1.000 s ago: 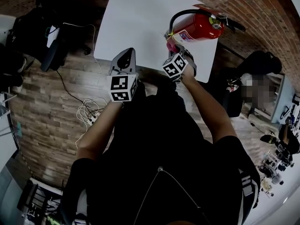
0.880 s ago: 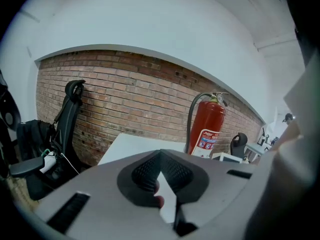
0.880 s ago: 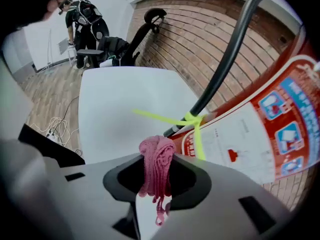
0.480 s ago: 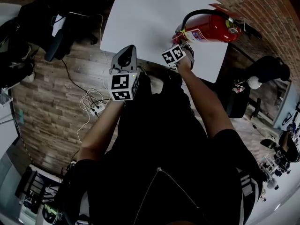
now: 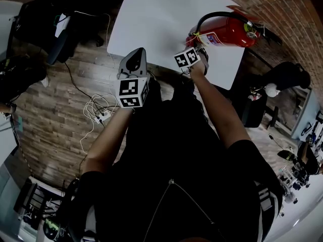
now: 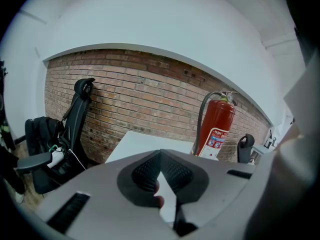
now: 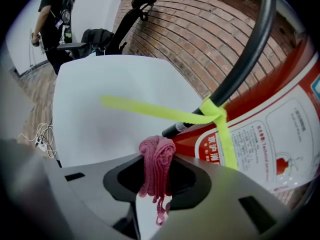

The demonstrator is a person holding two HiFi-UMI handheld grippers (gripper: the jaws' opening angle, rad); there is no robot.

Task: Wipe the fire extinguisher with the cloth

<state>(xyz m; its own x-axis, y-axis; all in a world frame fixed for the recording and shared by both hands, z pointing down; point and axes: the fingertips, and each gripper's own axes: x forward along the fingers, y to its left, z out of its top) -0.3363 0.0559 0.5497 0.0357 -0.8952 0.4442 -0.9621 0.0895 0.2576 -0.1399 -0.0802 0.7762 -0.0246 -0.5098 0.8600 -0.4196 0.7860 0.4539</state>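
My right gripper (image 7: 157,159) holds the pink cloth (image 7: 157,173) by the red fire extinguisher (image 7: 285,129).

Closest to me, my left gripper (image 6: 160,156) is at the near edge of the white tabletop (image 5: 156,24). Its 2 fingers are pressed together with nothing in them. My right gripper is a bit farther in, and its 2 fingers are squeezed tight on the cloth. The cloth is bunched up and sticks out past the tips. It is just beside the low part of the fire extinguisher, but I cannot tell if it touches. The fire extinguisher stands up on the far right side of the tabletop. It has a black hose (image 7: 240,64) with a yellow strap (image 7: 222,129) tied round it. Behind it is a brick wall (image 6: 150,91), and a black chair (image 6: 80,111) is off to the left.
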